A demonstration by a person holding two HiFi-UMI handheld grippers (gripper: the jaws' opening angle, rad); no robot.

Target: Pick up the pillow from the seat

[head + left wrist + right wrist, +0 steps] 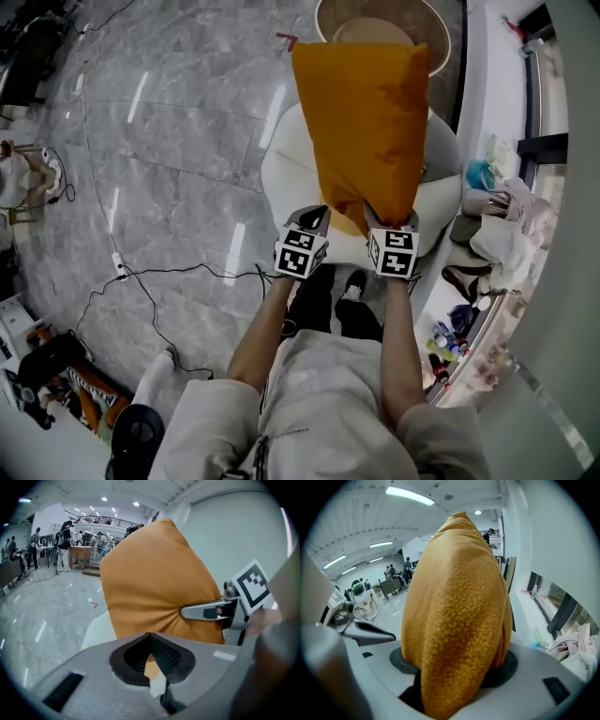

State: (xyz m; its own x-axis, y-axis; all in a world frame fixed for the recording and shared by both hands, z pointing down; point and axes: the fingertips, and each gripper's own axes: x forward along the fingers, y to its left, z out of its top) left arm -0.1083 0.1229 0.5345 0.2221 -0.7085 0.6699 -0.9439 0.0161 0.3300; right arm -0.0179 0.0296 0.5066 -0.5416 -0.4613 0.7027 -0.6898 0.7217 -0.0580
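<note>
An orange pillow (366,122) hangs lifted over the white seat (281,159), held by its near edge. My left gripper (317,218) is shut on the pillow's lower left corner; in the left gripper view a bit of orange cloth (151,666) shows pinched between the dark pads (164,653). My right gripper (377,217) is shut on the lower right part, and the bulk of the pillow (454,611) fills the space between its jaws. The right gripper's finger (206,611) presses a crease into the pillow (154,583).
A round wooden table (441,37) stands beyond the seat. A ledge at the right holds cloths and small items (497,230). Cables (169,277) run over the grey marble floor on the left. People stand far off by tables (63,541).
</note>
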